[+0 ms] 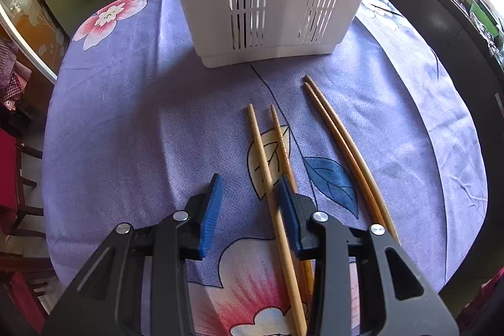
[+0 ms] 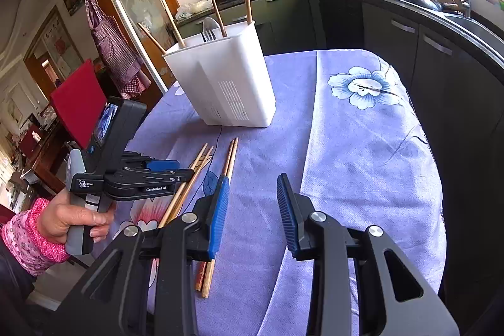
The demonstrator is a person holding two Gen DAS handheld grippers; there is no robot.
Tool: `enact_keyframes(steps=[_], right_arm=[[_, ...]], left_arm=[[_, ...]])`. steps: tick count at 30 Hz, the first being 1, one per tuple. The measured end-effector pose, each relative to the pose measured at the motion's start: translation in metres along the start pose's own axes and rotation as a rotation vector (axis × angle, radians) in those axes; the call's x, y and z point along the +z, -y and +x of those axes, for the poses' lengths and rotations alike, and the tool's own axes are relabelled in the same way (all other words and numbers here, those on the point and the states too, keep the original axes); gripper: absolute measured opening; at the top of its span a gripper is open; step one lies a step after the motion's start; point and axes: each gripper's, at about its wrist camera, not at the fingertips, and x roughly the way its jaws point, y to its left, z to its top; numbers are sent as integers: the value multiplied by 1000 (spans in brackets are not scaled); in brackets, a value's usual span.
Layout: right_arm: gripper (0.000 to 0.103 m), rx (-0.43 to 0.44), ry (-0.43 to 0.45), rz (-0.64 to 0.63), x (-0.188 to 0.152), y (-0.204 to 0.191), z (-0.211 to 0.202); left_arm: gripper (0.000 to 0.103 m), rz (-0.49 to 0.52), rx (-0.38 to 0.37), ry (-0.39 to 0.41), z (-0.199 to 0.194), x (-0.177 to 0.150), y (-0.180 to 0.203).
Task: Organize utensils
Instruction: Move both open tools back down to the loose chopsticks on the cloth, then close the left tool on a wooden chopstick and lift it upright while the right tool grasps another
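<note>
Kitchen, bench under purple floral cloth. 4 thin wooden chopsticks lie at 6 o'clock of white slotted plastic holder. Left gripper narrow, 1 stick between, unpinched; right gripper narrow, empty. Sticks light, stiff, roll-prone: grab mid-shaft.

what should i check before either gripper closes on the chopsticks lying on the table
1. Left gripper jaws apart: ok.
2. Chopstick between the left jaws: not ok; the light chopstick lies along the inner face of one pad, not centred, and its darker partner passes under that finger.
3. Right gripper jaws apart: ok.
4. Chopstick between the right jaws: not ok; the darker pair runs under one finger, only tablecloth in the gap.
5. White holder upright with room left: ok; it holds chopsticks and a spoon but is not packed.
6. Grippers clear of each other: ok.
</note>
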Motion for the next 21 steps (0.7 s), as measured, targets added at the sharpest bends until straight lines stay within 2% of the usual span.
enact_keyframes(steps=[3,5,7,11,18,21], right_arm=[[32,-2,-14,-11,1,-3,5],[32,-4,-26,-25,2,-6,9],[32,-2,-47,-40,5,-11,17],[32,-6,-110,-71,17,-21,47],[32,-68,-272,-140,28,-41,134],[32,-85,-298,-154,29,-46,151]], left_arm=[[30,-2,0,-1,-1,1,-4],[16,-6,1,-1,-2,1,-10],[10,-10,-1,-6,-2,0,-18],[10,-10,20,-4,-4,-5,-32],[10,15,13,13,-5,-6,-39],[10,32,10,24,-4,-5,-36]])
